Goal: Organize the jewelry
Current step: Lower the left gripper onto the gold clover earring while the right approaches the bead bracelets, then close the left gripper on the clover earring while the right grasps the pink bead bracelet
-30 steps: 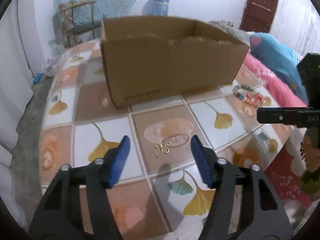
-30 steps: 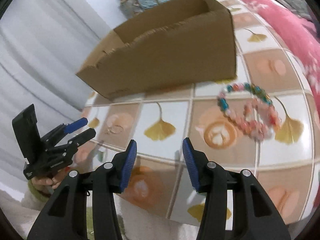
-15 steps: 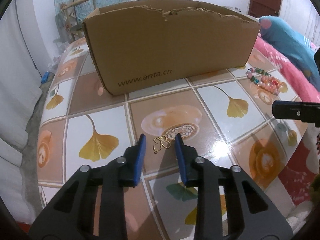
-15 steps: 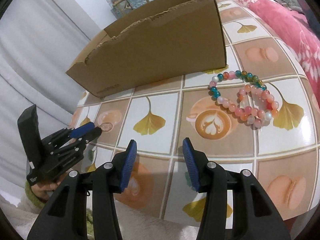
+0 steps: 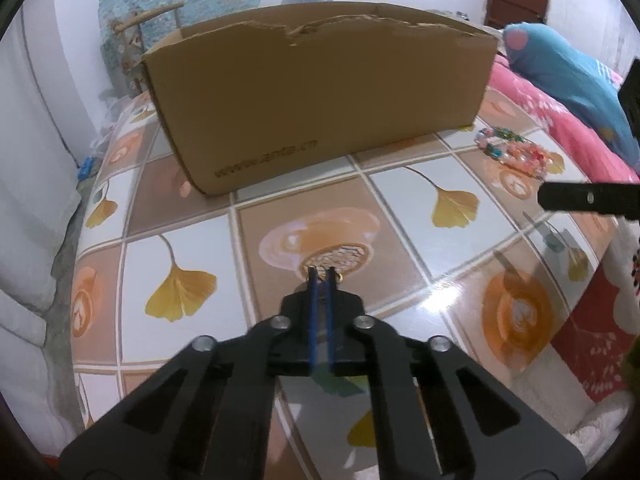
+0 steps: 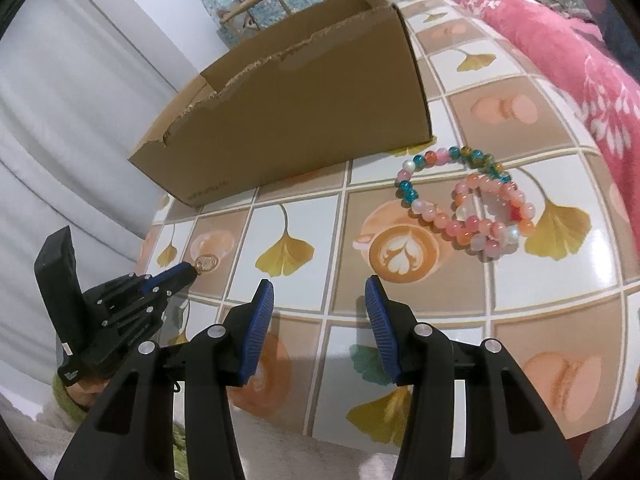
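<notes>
Care suits the lift: left gripper [image 5: 320,274], jaws just closed on the small gold wire brooch [image 5: 338,277], should rise straight toward the brown cardboard box [image 5: 320,100] at twelve o'clock, while right gripper [image 6: 320,304] waits open and empty.

Cardboard box [image 6: 288,120] blocks the worktop's [image 6: 500,280] far side, top open. Beaded bracelets [image 6: 472,204] lie just right of its near corner. Bare tiles between left claw [image 6: 196,270] and right claw [image 6: 320,312]; pink bed [image 6: 560,48] bounds the right.
</notes>
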`<state>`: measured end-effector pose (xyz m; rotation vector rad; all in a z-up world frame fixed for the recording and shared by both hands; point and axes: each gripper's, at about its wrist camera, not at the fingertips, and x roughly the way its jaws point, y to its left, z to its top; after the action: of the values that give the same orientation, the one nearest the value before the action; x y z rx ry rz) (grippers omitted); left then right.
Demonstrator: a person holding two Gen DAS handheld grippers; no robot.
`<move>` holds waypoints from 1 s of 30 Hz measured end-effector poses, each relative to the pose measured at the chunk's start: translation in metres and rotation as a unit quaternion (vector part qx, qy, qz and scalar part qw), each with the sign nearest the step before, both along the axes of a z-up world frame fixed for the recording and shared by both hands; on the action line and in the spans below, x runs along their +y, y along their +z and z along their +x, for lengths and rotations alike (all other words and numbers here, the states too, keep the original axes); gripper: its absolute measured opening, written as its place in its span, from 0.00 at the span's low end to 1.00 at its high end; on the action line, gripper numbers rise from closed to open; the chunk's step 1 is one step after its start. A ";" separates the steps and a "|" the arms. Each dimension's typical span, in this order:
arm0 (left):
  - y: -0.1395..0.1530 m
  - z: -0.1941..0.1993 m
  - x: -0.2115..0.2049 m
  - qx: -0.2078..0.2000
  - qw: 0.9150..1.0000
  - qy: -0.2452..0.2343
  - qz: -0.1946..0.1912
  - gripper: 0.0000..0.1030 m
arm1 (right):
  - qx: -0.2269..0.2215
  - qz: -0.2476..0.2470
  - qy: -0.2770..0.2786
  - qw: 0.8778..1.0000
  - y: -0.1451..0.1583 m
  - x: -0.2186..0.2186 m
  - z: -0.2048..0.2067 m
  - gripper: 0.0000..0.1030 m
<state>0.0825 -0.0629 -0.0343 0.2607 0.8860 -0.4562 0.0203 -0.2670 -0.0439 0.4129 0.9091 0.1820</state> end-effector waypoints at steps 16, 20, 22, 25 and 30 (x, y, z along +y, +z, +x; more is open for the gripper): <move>-0.001 -0.011 -0.004 -0.012 1.000 -0.024 0.006 0.01 | -0.006 -0.091 -0.062 0.994 0.011 -0.037 0.028 0.38; -0.001 -0.010 -0.002 -0.011 1.000 -0.024 0.000 0.01 | 0.031 -0.100 -0.080 0.991 -0.002 -0.047 0.048 0.31; -0.001 -0.010 -0.001 -0.010 1.000 -0.024 -0.003 0.01 | 0.045 -0.101 -0.089 0.990 -0.007 -0.050 0.054 0.30; 0.000 -0.009 0.000 -0.009 1.000 -0.026 -0.007 0.01 | 0.053 -0.114 -0.094 0.988 -0.012 -0.052 0.059 0.27; 0.000 -0.009 0.000 -0.009 0.999 -0.030 -0.009 0.01 | 0.060 -0.164 -0.094 0.980 -0.013 -0.046 0.063 0.13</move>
<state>0.0736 -0.0634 -0.0345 0.2761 0.8572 -0.5161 0.0835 -0.3127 -0.0571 0.2030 0.9934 -0.1672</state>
